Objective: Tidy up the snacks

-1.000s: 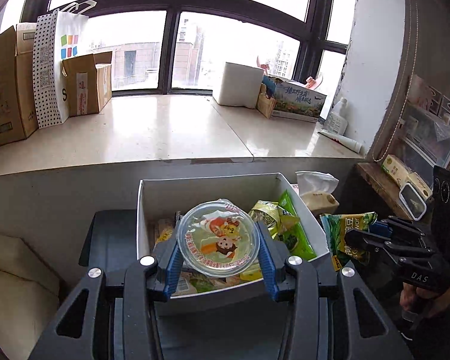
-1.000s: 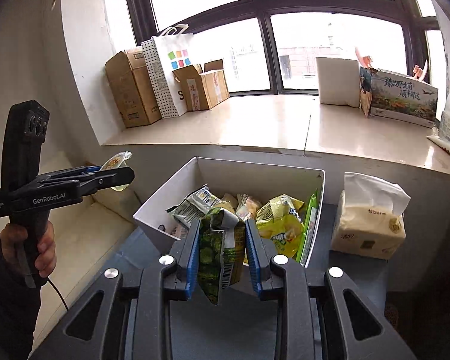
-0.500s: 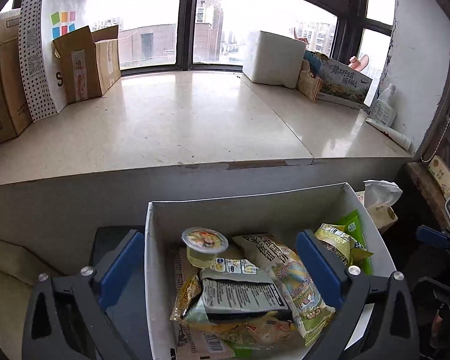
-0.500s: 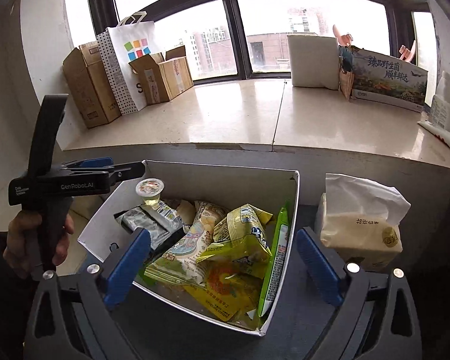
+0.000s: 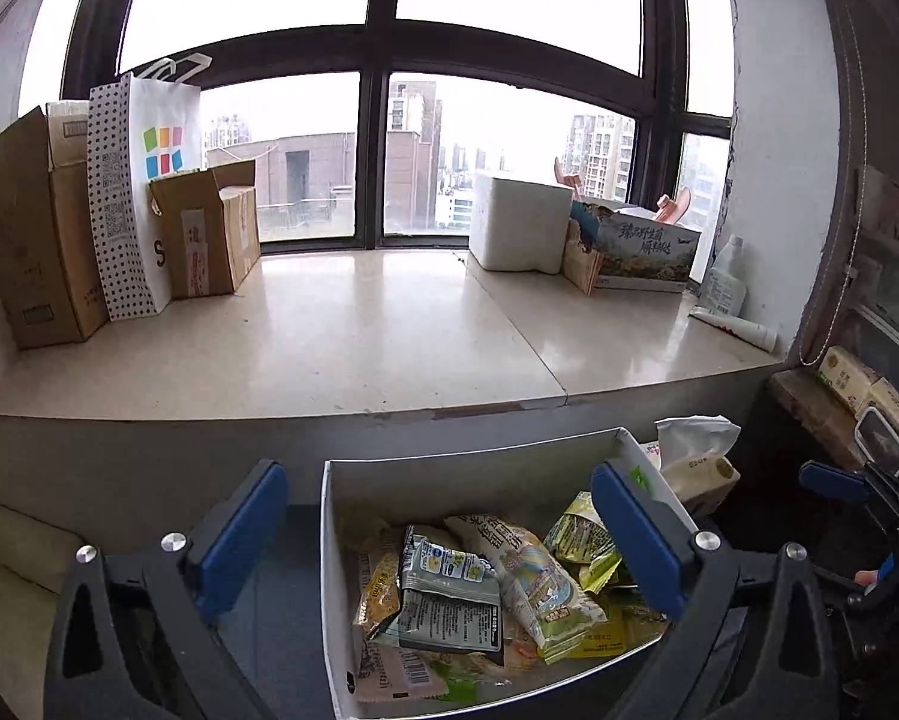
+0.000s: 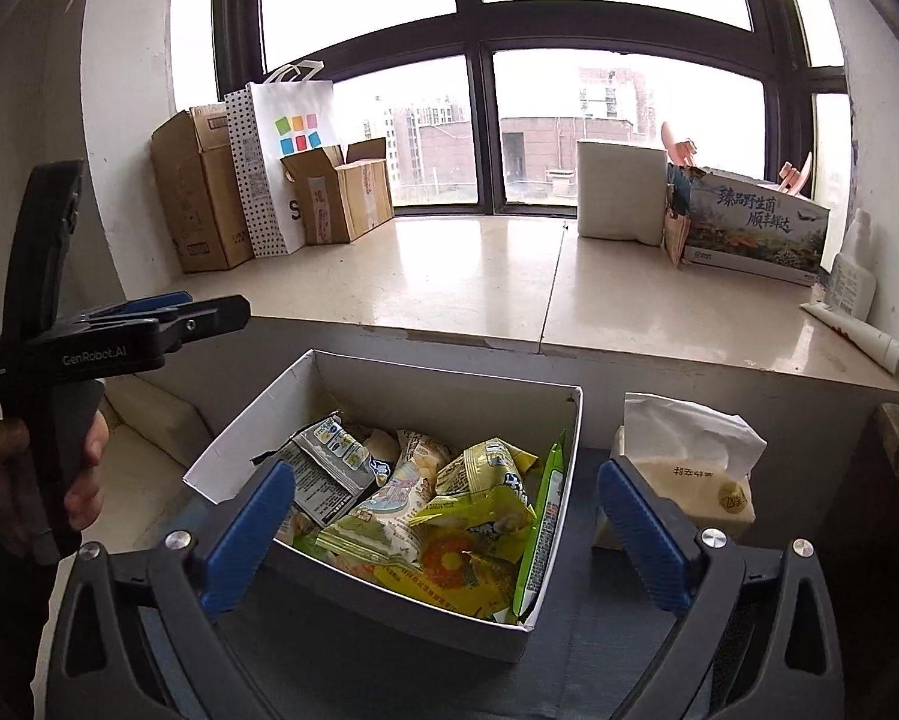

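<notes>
A white cardboard box [image 5: 329,540] [image 6: 560,576] on a dark surface holds several snack packets: a grey-white packet [image 5: 452,600] [image 6: 323,468], a pale illustrated bag [image 5: 530,576] [image 6: 389,510] and yellow-green bags [image 5: 581,537] [image 6: 485,492]. My left gripper [image 5: 440,534] is open and empty, held above the box's near side. My right gripper [image 6: 446,531] is open and empty above the box. The left gripper also shows in the right wrist view [image 6: 209,315], left of the box.
A tissue pack [image 6: 689,462] [image 5: 698,462] stands right of the box. The stone window ledge [image 5: 329,336] carries cardboard boxes [image 5: 35,240], a dotted paper bag [image 5: 131,198], a white foam box [image 5: 518,222] and a printed carton [image 6: 755,228]. A shelf [image 5: 809,402] is at the right.
Both grippers let go of their snacks, the jelly cup and the green packet, into the box. They have opened wide and have since drawn back and up from the box.
</notes>
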`<state>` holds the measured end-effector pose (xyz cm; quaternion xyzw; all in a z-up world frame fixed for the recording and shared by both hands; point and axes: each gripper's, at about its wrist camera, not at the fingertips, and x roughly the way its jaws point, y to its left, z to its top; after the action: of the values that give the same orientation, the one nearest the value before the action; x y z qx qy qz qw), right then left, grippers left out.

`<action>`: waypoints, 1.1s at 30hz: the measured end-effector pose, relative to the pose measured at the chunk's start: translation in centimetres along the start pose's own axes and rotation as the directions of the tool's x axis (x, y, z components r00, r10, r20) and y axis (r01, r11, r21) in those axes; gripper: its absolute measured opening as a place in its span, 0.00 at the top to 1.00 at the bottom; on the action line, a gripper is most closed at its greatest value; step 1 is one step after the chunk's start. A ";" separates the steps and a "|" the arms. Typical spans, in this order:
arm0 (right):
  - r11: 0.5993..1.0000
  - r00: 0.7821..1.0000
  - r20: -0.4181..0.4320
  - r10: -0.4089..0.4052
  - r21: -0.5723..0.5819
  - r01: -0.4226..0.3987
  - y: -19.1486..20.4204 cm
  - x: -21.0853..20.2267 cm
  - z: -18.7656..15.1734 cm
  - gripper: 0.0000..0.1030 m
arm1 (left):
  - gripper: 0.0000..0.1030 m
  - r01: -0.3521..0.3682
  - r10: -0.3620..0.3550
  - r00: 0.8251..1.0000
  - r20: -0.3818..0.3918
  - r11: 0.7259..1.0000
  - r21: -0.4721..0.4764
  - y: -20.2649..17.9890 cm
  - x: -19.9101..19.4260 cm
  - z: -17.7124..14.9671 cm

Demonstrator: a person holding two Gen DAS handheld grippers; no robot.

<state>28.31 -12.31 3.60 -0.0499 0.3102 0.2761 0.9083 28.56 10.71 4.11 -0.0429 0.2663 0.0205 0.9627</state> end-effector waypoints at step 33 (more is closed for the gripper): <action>0.988 0.995 -0.083 -0.060 0.140 0.071 4.2 -12.6 -8.5 0.00 | 0.00 0.042 -0.051 0.988 -0.143 0.997 -0.065 -4.5 -15.5 -12.0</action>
<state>13.24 -16.99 4.55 -0.0058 0.3626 0.2212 0.9053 9.40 4.85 2.17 -0.0802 0.3335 0.0032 0.9393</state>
